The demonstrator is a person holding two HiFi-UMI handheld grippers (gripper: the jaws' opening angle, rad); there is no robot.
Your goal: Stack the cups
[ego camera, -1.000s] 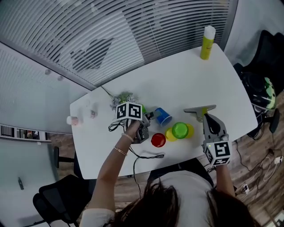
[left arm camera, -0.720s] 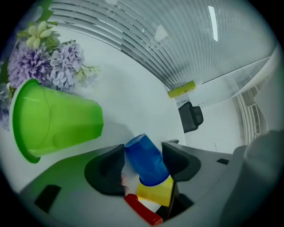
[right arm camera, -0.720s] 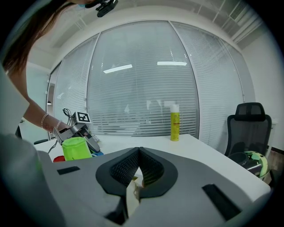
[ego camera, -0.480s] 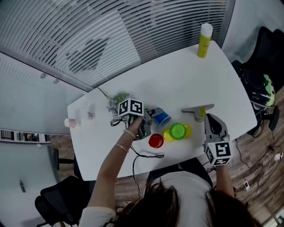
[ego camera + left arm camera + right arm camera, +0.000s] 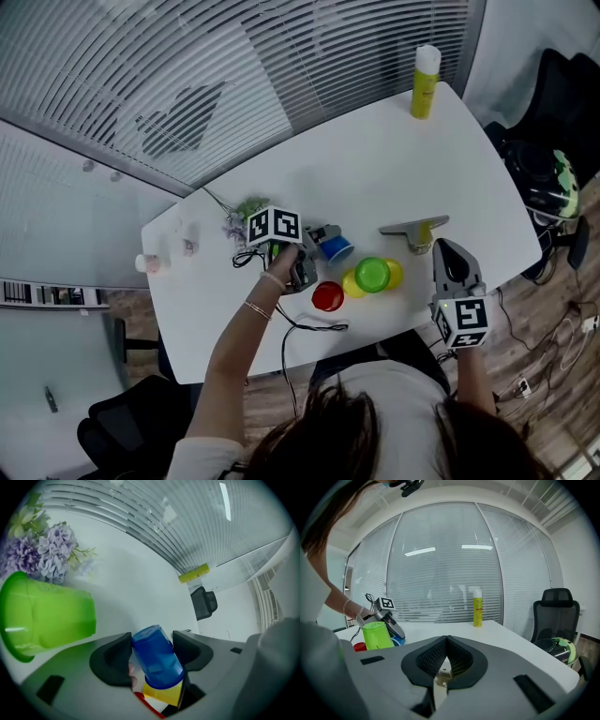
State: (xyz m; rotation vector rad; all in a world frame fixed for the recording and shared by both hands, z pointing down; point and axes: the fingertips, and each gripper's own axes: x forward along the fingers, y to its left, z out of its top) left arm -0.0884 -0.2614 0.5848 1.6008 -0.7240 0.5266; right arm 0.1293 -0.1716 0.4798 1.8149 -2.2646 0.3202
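Left tool (image 5: 151, 643) – jaws opening, blue cup (image 5: 336, 247) between them, lying on side on table (image 5: 375, 159), centre of head view. Green cup (image 5: 373, 274) lower right of it, red cup (image 5: 328, 296) just below. Right tool (image 5: 446, 654) – pressed together, empty, lower right.

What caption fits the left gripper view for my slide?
Left gripper, jaws opening, a blue cup between them; green cup and purple flowers beyond on the white table.
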